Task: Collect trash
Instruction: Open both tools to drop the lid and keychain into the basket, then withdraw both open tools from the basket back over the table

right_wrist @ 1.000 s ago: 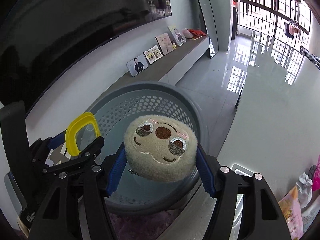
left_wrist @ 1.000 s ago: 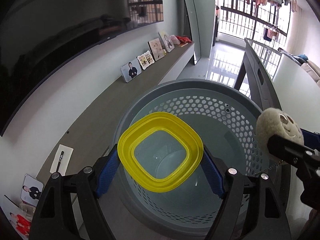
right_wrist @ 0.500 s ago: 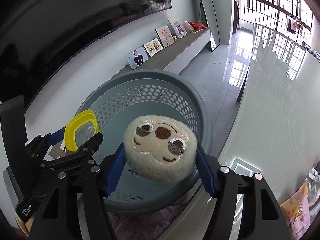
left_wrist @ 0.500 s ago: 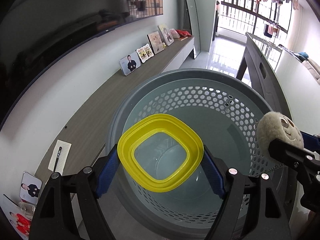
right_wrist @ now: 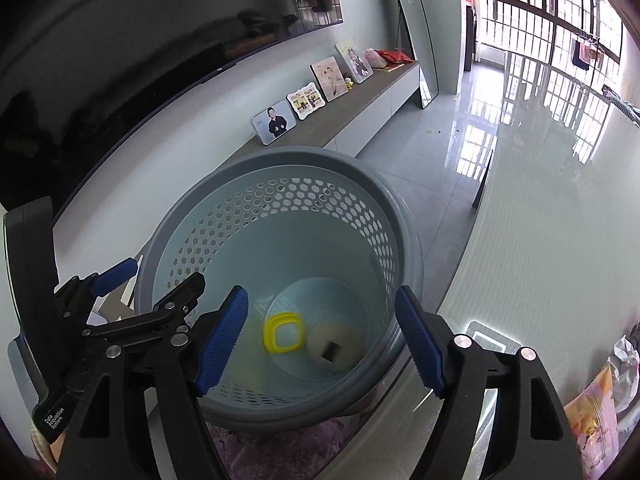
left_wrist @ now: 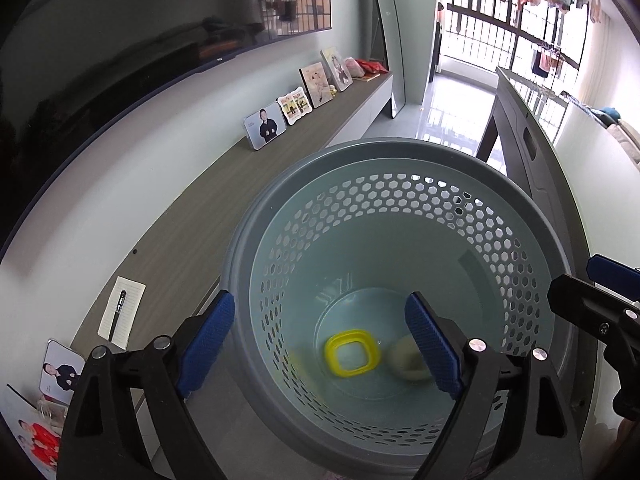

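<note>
Both grippers over grey perforated basket (left_wrist: 400, 168), pointing down into it. Left gripper (left_wrist: 320, 340): jaws have just been opening, now spread wide, nothing between the blue pads (left_wrist: 206, 344). Right gripper (right_wrist: 322, 340): same, jaws have just been opening, released, empty.

Task items both at basket bottom. Yellow lid (left_wrist: 352, 354) lies flat on the floor of the basket, near centre. Beige plush toy (right_wrist: 334, 344) lies just right of it, touching or nearly so; cannot tell which. Dark tag or patch shows on the plush in right wrist view.

Handling est.: lid = light, thin, stiff-ish plastic rim, prob. slippery; best taken across two opposite edges. Plush = light, soft, compressible, not fragile; grip across widest part of body, pads will sink in w/o slipping.

More clutter (bags (right_wrist: 596, 412)) at near right in right wrist view, maybe next pickup.
</note>
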Available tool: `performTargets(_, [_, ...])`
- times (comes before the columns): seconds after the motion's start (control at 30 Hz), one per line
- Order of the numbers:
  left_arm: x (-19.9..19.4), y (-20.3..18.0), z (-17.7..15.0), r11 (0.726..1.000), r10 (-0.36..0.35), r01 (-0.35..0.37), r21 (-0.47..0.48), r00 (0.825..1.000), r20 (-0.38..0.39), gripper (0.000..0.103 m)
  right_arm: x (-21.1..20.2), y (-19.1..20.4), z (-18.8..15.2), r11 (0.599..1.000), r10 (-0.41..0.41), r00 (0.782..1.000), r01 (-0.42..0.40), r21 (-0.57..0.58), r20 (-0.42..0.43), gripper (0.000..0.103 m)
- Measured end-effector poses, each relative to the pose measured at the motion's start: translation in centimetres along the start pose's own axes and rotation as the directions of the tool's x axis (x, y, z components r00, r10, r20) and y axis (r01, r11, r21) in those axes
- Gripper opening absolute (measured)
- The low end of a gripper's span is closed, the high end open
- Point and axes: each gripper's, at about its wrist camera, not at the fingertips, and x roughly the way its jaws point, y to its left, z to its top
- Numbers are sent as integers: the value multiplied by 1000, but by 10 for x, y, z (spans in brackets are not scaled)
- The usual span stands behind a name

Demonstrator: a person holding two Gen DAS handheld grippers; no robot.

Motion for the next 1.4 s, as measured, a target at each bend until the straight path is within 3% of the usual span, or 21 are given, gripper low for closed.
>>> performTargets(0.83, [0, 7, -2, 1000, 0, 0, -19, 1000, 0, 85, 0, 0, 0, 1000, -7, 1000, 7, 3, -4, 73])
performTargets(1.4, [-32, 11, -3, 999, 3, -1, -50, 999, 45, 89, 0, 5, -4, 999, -51, 999, 51, -9, -1, 73])
